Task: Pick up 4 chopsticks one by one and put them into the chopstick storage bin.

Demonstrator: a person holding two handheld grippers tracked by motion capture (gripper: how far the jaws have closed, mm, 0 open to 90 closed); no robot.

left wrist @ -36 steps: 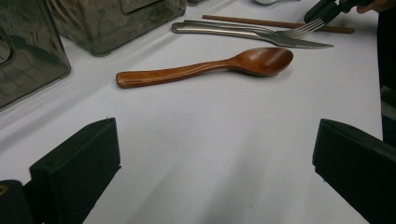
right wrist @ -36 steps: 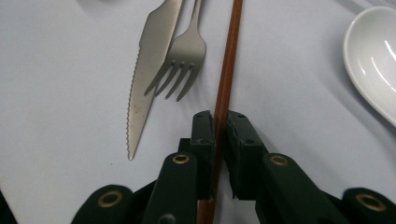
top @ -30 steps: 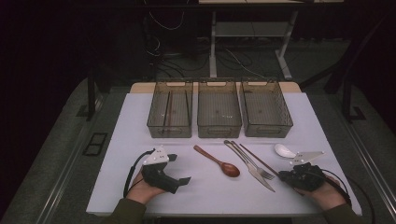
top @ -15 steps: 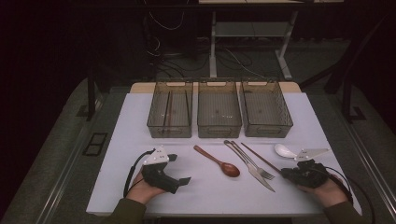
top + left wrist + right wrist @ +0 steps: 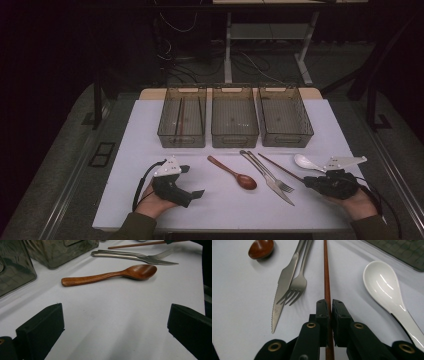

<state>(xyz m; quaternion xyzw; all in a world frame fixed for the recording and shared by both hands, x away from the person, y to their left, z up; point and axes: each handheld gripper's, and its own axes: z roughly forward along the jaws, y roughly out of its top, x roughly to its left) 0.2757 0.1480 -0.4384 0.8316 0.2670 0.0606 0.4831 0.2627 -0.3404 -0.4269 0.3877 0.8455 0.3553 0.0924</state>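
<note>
My right gripper [image 5: 306, 180] [image 5: 330, 310] lies low at the table's right front, shut on the near end of a brown wooden chopstick [image 5: 280, 167] [image 5: 326, 272] that runs away between its jaws. A white ceramic spoon [image 5: 306, 161] [image 5: 384, 285] lies just right of it. A steel knife [image 5: 284, 282] and fork [image 5: 299, 282] lie together to its left [image 5: 267, 175]. A wooden spoon [image 5: 232, 173] [image 5: 110, 275] lies mid-table. At the left front my left gripper [image 5: 194, 181] [image 5: 115, 327] rests open, jaws wide apart over bare table, short of the wooden spoon.
Three smoky clear bins stand in a row at the back: left [image 5: 165, 132], middle [image 5: 234, 135], right [image 5: 284, 135]. The left bin holds a thin brown stick [image 5: 182, 117]. The white table top [image 5: 150, 150] ends close behind my hands.
My right gripper has edged very slightly, still shut on the chopstick. The left gripper and the cutlery have kept still.
</note>
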